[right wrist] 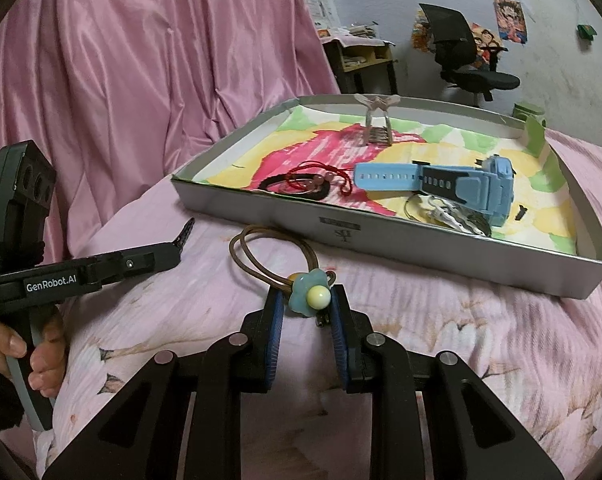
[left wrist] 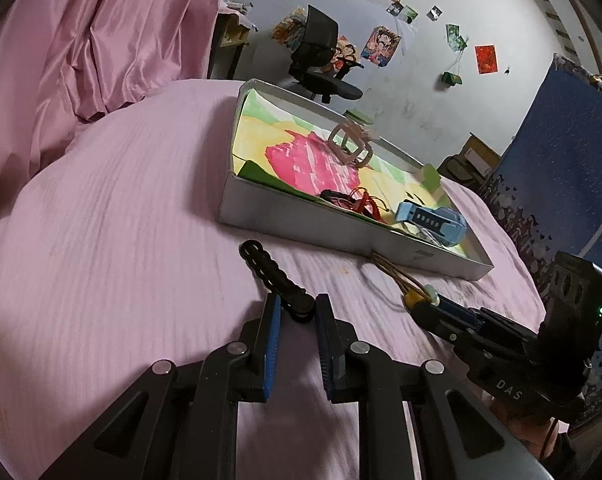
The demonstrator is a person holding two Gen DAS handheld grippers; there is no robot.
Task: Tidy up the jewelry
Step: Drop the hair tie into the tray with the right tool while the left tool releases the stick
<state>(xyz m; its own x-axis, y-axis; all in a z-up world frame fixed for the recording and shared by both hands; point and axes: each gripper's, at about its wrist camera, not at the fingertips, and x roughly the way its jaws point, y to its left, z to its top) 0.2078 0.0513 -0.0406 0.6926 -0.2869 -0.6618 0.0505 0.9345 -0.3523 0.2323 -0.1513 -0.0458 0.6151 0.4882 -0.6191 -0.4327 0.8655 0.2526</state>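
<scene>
- Two pieces remain outside the tray (right wrist: 381, 236): a black beaded strap (left wrist: 275, 276) and a brown hair tie (right wrist: 261, 256) with a flower charm (right wrist: 311, 294). Both lie on the pink bedcover (left wrist: 113, 240) just in front of the tray's near wall.
- Left gripper (left wrist: 295, 308): your jaws are clenched on the near end of the strap. The far end points toward the tray, unsupported.
- Right gripper (right wrist: 306, 300): pads sit either side of the charm. Whether they truly pinch it I cannot tell; a gap may remain.
- Risk 1: you grip only the strap's tip. A quick lift could let it pivot or slip out short of the tray.
- Risk 2: the charm is round and smooth. Squeeze off-centre and it may pop forward; the cord loop touches the tray wall and could snag its rim.
- Risk 3: the bedcover is soft. Press down and you may catch fabric with the piece.
- Risk 4: inside the tray, the blue watch (right wrist: 441, 182), red cord (right wrist: 313, 180) and hair claw (right wrist: 375, 120) crowd the near side. Drop there and things may tangle.
</scene>
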